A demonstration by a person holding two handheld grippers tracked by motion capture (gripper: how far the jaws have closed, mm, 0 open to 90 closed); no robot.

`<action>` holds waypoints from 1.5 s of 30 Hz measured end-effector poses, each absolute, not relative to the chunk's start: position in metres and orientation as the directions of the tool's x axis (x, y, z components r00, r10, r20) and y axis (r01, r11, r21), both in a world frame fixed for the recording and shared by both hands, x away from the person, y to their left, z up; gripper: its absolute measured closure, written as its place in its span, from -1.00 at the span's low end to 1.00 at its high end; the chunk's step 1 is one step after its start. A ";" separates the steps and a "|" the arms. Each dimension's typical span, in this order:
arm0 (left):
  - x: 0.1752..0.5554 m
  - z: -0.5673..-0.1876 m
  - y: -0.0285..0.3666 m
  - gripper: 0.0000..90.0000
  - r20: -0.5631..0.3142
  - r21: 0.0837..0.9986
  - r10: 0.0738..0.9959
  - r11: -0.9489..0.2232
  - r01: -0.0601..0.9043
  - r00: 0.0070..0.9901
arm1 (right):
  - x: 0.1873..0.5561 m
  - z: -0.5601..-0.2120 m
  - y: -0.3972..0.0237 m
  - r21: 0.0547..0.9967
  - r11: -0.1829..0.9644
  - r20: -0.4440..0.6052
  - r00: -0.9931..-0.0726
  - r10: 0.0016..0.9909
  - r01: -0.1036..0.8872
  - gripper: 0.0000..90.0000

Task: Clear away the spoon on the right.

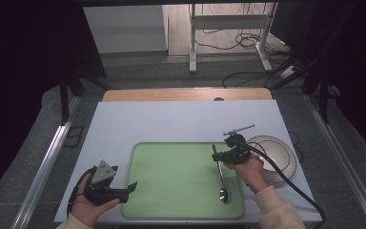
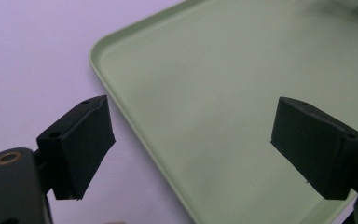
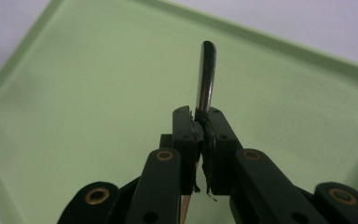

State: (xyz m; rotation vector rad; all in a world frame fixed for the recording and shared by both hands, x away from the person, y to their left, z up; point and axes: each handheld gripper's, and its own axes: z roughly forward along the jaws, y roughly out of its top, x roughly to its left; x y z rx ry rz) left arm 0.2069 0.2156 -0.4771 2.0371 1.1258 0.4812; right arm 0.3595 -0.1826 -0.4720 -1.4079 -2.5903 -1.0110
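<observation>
A metal spoon (image 1: 221,179) lies over the right part of the green tray (image 1: 171,176), bowl toward the near edge, handle pointing away. My right gripper (image 1: 218,156) is shut on the spoon's handle; in the right gripper view the handle (image 3: 206,77) sticks up from between the closed jaws of my right gripper (image 3: 200,123) above the tray (image 3: 98,93). My left gripper (image 1: 132,186) is open at the tray's near left edge, with nothing between its fingers. In the left gripper view its jaws stand wide apart around my left gripper's midpoint (image 2: 191,144), over the tray's rim (image 2: 116,93).
A white bowl (image 1: 279,155) sits on the table right of the tray, close behind my right hand. The white tabletop (image 1: 171,119) stretches beyond the tray. A wooden strip (image 1: 186,94) borders the far edge. Desk legs and cables lie on the floor behind.
</observation>
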 end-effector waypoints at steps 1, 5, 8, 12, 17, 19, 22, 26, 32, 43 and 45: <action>0.207 -0.477 0.216 -0.72 -0.029 0.759 0.839 -0.335 0.558 0.543 | 0.359 -0.473 -0.182 0.527 0.384 0.310 -0.592 0.744 0.758 0.86; 0.207 -0.477 0.216 -0.72 -0.029 0.760 0.839 -0.335 0.558 0.544 | 0.359 -0.474 -0.181 0.523 0.391 0.295 -0.592 0.750 0.757 0.84; 0.207 -0.477 0.216 -0.72 -0.028 0.759 0.838 -0.336 0.557 0.544 | 0.359 -0.476 -0.180 0.521 0.398 0.285 -0.594 0.752 0.755 0.82; 0.207 -0.477 0.216 -0.72 -0.028 0.760 0.838 -0.336 0.557 0.544 | 0.359 -0.479 -0.179 0.513 0.413 0.273 -0.599 0.753 0.752 0.68; 0.207 -0.477 0.216 -0.72 -0.029 0.760 0.839 -0.335 0.557 0.544 | 0.358 -0.483 -0.173 0.491 0.483 0.201 -0.633 0.748 0.725 0.09; 0.207 -0.477 0.216 -0.72 -0.029 0.760 0.839 -0.335 0.557 0.544 | 0.357 -0.484 -0.171 0.488 0.501 0.175 -0.642 0.746 0.715 0.01; 0.207 -0.477 0.216 -0.72 -0.029 0.759 0.838 -0.336 0.558 0.545 | 0.356 -0.485 -0.168 0.487 0.533 0.094 -0.648 0.755 0.692 -0.34; 0.207 -0.477 0.216 -0.72 -0.030 0.760 0.839 -0.335 0.557 0.544 | 0.355 -0.486 -0.166 0.493 0.581 -0.008 -0.665 0.747 0.647 -0.59; 0.206 -0.476 0.216 -0.72 -0.028 0.759 0.837 -0.338 0.557 0.546 | 0.355 -0.483 -0.166 0.538 0.598 -0.048 -0.686 0.726 0.595 -0.74; 0.206 -0.477 0.216 -0.73 -0.024 0.756 0.835 -0.345 0.557 0.549 | 0.360 -0.473 -0.164 0.610 0.559 -0.031 -0.688 0.725 0.561 -0.76; 0.207 -0.477 0.216 -0.73 -0.027 0.758 0.838 -0.339 0.558 0.546 | 0.358 -0.473 -0.164 0.608 0.560 -0.028 -0.689 0.724 0.563 -0.76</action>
